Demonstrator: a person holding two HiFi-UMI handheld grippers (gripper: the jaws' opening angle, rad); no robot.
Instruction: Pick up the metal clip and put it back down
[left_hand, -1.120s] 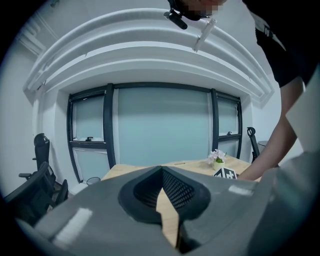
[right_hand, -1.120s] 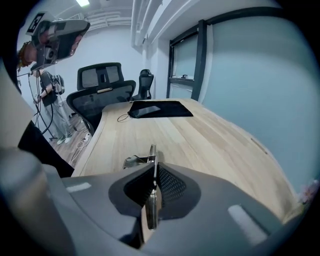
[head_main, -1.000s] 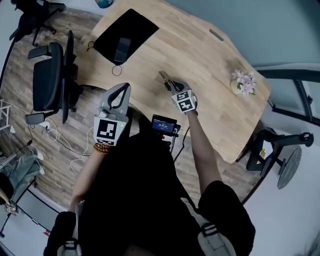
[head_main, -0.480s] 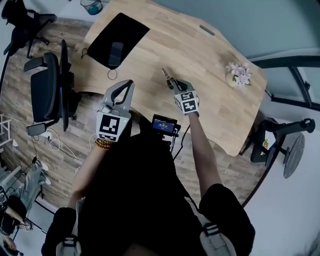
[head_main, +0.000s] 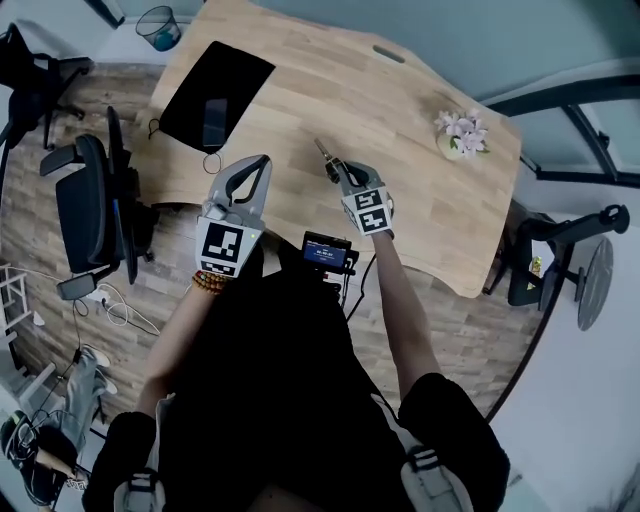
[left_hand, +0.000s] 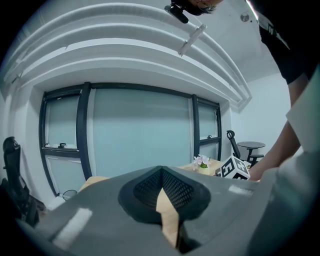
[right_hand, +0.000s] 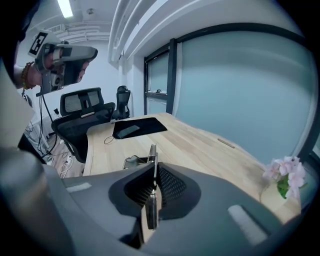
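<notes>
The metal clip (head_main: 326, 157) is pinched in my right gripper (head_main: 340, 178) over the near middle of the wooden desk (head_main: 400, 150). In the right gripper view the clip (right_hand: 145, 161) sticks out forward from between the shut jaws (right_hand: 151, 187), its wire handles pointing toward the black mat. It seems to hang a little above the desktop. My left gripper (head_main: 262, 162) is held up at the desk's near left edge, apart from the clip. Its jaws (left_hand: 161, 170) meet at the tips with nothing between them.
A black mat (head_main: 215, 95) with a phone (head_main: 213, 110) on it lies at the desk's far left, a small cable loop (head_main: 212, 162) just in front of it. A flower pot (head_main: 458, 133) stands at the far right. An office chair (head_main: 90, 205) stands left of the desk.
The view has shifted slightly. My left gripper has edged up and toward the desk edge. The right gripper keeps hold of the clip at about the same spot.
</notes>
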